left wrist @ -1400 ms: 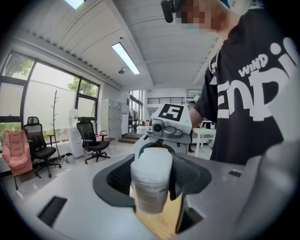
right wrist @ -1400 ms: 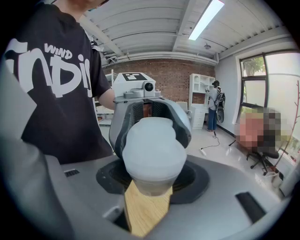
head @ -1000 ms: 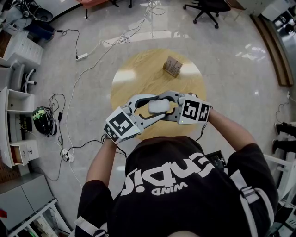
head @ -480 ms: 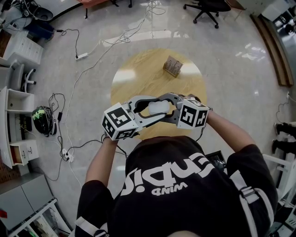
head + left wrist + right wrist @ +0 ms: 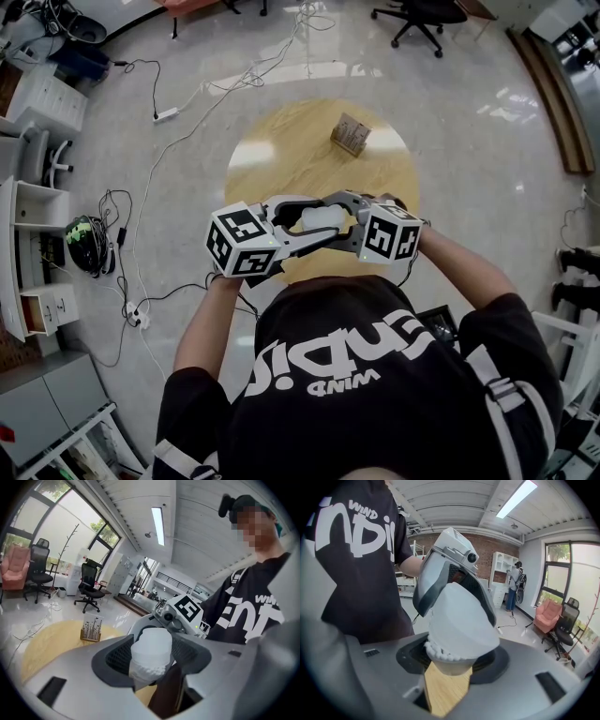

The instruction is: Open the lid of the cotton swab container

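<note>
The cotton swab container [image 5: 322, 217] is held in the air above the near edge of the round wooden bench [image 5: 281, 159], in front of the person's chest. It lies on its side, its long axis roughly level and running from one gripper to the other. The left gripper [image 5: 298, 223] comes in from the left and its fingers [image 5: 112, 658] pinch one end, standing wide around the white round body. The right gripper [image 5: 347, 217] comes in from the right and its fingers [image 5: 412, 657] pinch the other end, where a row of swab heads shows through the frosted wall. Which end carries the lid I cannot tell. A small box [image 5: 350, 134] stands on the far side of the bench, well apart.
</note>
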Demonstrator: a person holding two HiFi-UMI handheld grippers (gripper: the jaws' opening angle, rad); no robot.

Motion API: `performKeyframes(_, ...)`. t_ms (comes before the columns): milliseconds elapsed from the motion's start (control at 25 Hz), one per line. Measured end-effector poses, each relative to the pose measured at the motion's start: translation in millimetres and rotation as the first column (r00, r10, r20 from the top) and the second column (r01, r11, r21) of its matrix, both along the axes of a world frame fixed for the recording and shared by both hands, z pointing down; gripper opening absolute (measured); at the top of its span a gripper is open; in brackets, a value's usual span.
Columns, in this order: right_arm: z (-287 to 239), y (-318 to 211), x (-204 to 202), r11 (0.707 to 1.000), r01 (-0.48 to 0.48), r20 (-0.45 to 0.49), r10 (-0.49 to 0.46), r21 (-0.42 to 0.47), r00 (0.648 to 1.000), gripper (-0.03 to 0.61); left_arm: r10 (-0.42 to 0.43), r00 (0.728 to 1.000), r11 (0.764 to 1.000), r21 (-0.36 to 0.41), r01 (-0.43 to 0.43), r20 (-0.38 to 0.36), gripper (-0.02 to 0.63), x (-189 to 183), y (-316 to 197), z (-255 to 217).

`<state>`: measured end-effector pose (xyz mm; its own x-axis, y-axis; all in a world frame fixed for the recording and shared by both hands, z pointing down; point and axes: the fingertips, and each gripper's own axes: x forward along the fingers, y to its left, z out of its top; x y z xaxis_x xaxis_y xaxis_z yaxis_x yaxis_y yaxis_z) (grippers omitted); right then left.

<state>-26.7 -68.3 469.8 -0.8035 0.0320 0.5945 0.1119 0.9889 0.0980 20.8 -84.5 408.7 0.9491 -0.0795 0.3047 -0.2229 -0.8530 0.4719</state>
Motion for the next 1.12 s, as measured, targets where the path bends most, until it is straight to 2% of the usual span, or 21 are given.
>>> performKeyframes(280,0,1,10,0.998,-0.053,0.012,0.053,-0.019,0.998,0.199,-0.024,1.000,0.999,0.024,0.024,0.001,0.247,-9,1,-3)
performKeyframes(480,0,-15,38,0.981,-0.174,0.050,0.179,-0.089,0.983,0.199,-0.091,0.996,0.996,0.018,0.090,0.023,0.247,-39,-6,4)
performKeyframes(680,-6,-32,64,0.948,-0.298,0.067,0.306,-0.107,0.950,0.199,-0.185,0.982,0.982,0.046,0.184,0.037,0.228,-61,-15,5)
performKeyframes(800,-12,-41,71,0.916,-0.385,0.081,0.395,-0.116,0.915,0.199,-0.269,0.963,0.960,0.088,0.267,0.008,0.094,-74,-24,-3)
performKeyframes(880,-17,-46,75,0.887,-0.446,0.101,0.458,-0.121,0.883,0.199,-0.325,0.946,0.937,0.133,0.322,0.000,0.040,-80,-28,-5)
performKeyframes(1120,-26,-56,92,0.764,-0.624,0.165,0.645,-0.162,0.746,0.199,-0.489,0.871,0.846,0.223,0.484,-0.036,0.011,-93,-31,-4)
